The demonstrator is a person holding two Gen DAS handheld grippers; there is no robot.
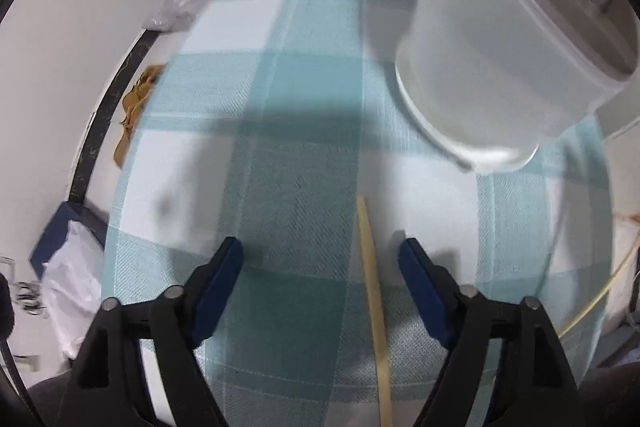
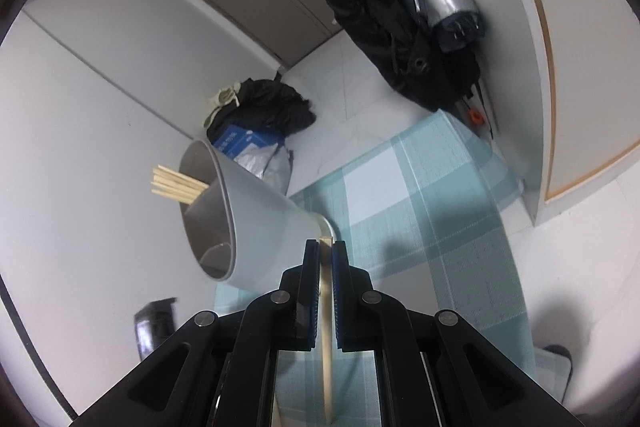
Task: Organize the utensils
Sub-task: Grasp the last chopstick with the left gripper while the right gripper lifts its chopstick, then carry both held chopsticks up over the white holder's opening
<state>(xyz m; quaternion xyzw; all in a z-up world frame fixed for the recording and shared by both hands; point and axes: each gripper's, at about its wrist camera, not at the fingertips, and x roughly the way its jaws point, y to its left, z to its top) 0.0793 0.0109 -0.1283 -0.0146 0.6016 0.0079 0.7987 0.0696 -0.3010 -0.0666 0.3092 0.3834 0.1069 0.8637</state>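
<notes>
A: Two tongs in my feeds. How much room is there?

B: The checked cloth (image 1: 280, 147) lies bare toward its far edge; a pale cup (image 1: 500, 39) stands near its right edge.

A: Anything unclear?

B: One chopstick (image 1: 372, 299) runs off my lower frame, blurred.

A: Grips?

B: My left gripper (image 1: 320, 259) gapes wide above that chopstick, not touching it. My right gripper (image 2: 326, 247) is clamped on another stick (image 2: 326, 327), near the cup holding more chopsticks (image 2: 176, 185).
</notes>
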